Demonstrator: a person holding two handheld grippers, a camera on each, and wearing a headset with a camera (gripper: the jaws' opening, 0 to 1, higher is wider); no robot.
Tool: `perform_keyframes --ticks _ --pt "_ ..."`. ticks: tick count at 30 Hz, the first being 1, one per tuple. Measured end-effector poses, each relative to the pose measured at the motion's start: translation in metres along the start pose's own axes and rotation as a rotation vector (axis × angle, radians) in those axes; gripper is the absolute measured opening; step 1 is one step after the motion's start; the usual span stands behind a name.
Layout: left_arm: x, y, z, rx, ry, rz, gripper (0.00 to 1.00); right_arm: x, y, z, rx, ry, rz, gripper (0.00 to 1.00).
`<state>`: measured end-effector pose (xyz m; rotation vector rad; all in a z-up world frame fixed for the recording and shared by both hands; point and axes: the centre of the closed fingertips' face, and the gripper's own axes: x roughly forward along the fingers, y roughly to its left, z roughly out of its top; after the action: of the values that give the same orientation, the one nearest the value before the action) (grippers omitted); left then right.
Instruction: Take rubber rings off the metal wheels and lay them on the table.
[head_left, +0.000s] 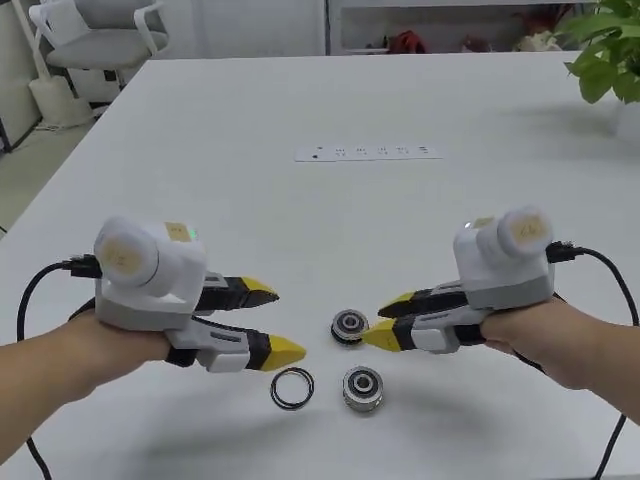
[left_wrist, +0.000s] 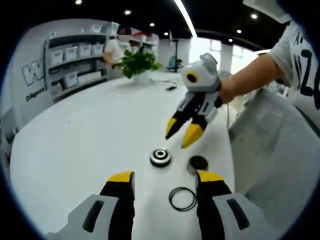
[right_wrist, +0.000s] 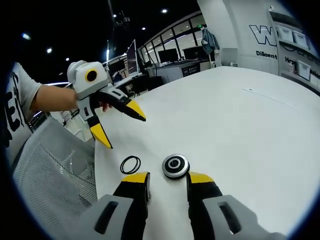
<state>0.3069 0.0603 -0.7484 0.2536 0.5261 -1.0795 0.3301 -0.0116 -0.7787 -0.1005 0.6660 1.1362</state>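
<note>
Hovering over a white table (head_left: 420, 200), left gripper (head_left: 284, 321) and right gripper (head_left: 385, 320), jaws spread, holding nothing.
Each hangs just beyond the loose rubber ring (head_left: 291, 387); near metal wheel (head_left: 362, 388) lies right of the ring, far metal wheel (head_left: 350, 324) beyond it at the right gripper's tips. Pinched off-centre, that wheel could skid away.

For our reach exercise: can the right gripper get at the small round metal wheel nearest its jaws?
Probably yes: the right gripper is open and the metal wheel lies just beyond its tips, nothing between.
</note>
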Motion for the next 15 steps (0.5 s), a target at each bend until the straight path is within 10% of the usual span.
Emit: perform_keyframes --ticks 15 --pt "0.017 0.007 -0.006 -0.024 0.01 -0.015 0.46 0.011 -0.008 -0.012 -0.038 0.039 -0.008 0.26"
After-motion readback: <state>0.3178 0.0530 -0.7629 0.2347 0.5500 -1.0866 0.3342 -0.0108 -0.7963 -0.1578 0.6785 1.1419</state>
